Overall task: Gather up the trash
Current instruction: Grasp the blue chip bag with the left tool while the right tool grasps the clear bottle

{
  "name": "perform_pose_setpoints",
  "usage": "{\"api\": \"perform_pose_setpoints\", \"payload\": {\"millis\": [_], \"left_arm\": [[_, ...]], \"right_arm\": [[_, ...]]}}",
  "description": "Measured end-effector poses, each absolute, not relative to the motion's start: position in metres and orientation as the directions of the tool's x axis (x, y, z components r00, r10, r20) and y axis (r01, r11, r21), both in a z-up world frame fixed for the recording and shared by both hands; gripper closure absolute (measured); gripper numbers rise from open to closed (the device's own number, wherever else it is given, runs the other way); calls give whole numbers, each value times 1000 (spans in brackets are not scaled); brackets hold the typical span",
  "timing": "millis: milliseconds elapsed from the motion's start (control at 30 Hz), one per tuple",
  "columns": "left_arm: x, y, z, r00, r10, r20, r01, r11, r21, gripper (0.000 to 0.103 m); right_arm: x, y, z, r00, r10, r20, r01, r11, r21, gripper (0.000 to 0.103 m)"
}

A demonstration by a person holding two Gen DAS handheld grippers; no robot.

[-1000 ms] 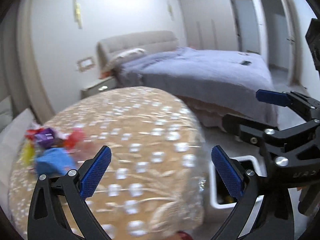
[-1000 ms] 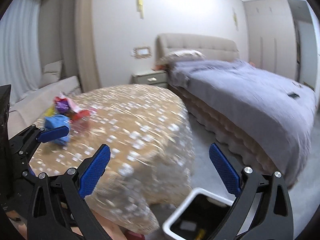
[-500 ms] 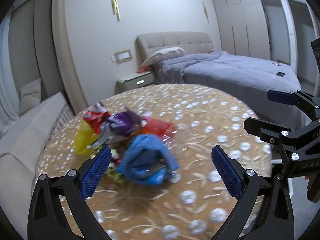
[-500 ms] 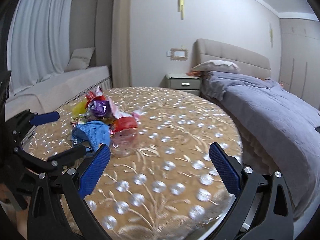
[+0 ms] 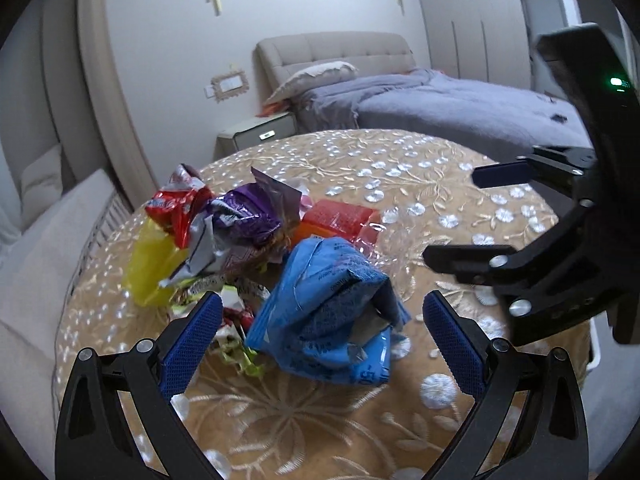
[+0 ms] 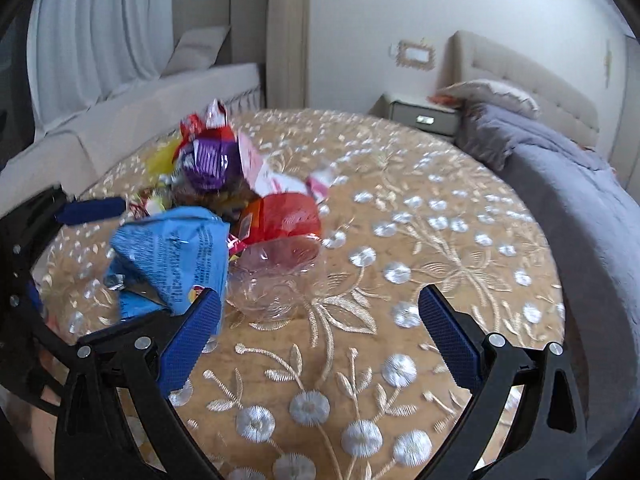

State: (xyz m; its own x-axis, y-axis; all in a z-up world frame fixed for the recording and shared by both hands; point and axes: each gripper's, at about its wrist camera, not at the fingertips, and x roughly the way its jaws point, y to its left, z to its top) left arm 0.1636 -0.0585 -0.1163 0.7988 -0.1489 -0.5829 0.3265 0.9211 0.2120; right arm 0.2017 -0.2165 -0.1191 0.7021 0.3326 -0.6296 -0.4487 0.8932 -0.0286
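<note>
Trash pile (image 5: 256,248) sits on the round tabletop (image 5: 420,184) w/ gold flowered cloth. No bin in view; the only container-like thing is a clear plastic cup (image 6: 276,280) lying on its side, looks empty, touching the red wrapper (image 6: 286,216).

Left gripper (image 5: 318,330): fingers (image 5: 192,344) spread wide, nothing between the pads, held low over the tabletop. The blue bag (image 5: 328,308) lies between and just ahead of the fingers, crumpled, not touched as far as I can tell. Beyond the left finger: yellow wrapper (image 5: 150,264); further ahead, red-white wrapper (image 5: 178,208) and purple bag (image 5: 248,216), all bunched together and touching. Orange-red wrapper (image 5: 340,218) just past the blue bag.

Right gripper (image 6: 320,328): fingers (image 6: 448,344) also spread, empty, pointing over the tabletop. The blue bag (image 6: 172,256) is by its left finger, cup just ahead of that finger; purple bag (image 6: 208,164) and a pink-white wrapper (image 6: 272,178) further ahead. Bare cloth between and ahead of the right finger.

The two grippers are side by side, close; each shows at the edge of the other's view. Bed (image 6: 560,184) beyond the tabletop on the right-finger side, sofa (image 6: 140,104) on the left-finger side.
</note>
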Motion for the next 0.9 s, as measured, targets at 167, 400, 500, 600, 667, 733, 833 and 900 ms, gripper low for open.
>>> {"api": "perform_pose_setpoints", "payload": {"millis": [167, 400, 500, 600, 667, 733, 833, 900], "left_arm": [[177, -59, -124, 776, -157, -611, 369, 899, 238, 6], [195, -54, -130, 705, -231, -671, 436, 887, 152, 24], [205, -55, -134, 685, -236, -689, 443, 886, 137, 26], [214, -55, -138, 670, -227, -707, 430, 895, 120, 29], [216, -57, -139, 674, -224, -704, 426, 896, 122, 31], [217, -56, -138, 673, -231, -702, 420, 901, 106, 36], [212, -54, -135, 684, -251, -685, 413, 907, 80, 38], [205, -54, -132, 696, -253, -672, 413, 907, 85, 38]], "right_arm": [[221, -207, -131, 663, 342, -666, -474, 880, -20, 5], [247, -199, -142, 585, 350, -732, -495, 868, 19, 5], [257, -195, -144, 574, 353, -738, -504, 864, 21, 7], [265, -190, -148, 536, 372, -758, -523, 851, 48, 27], [267, -189, -149, 526, 381, -760, -521, 851, 65, 29], [266, -191, -147, 540, 384, -749, -516, 854, 65, 29], [259, -195, -140, 587, 365, -723, -507, 862, 23, 29], [254, -198, -137, 613, 349, -709, -497, 868, -3, 29]]}}
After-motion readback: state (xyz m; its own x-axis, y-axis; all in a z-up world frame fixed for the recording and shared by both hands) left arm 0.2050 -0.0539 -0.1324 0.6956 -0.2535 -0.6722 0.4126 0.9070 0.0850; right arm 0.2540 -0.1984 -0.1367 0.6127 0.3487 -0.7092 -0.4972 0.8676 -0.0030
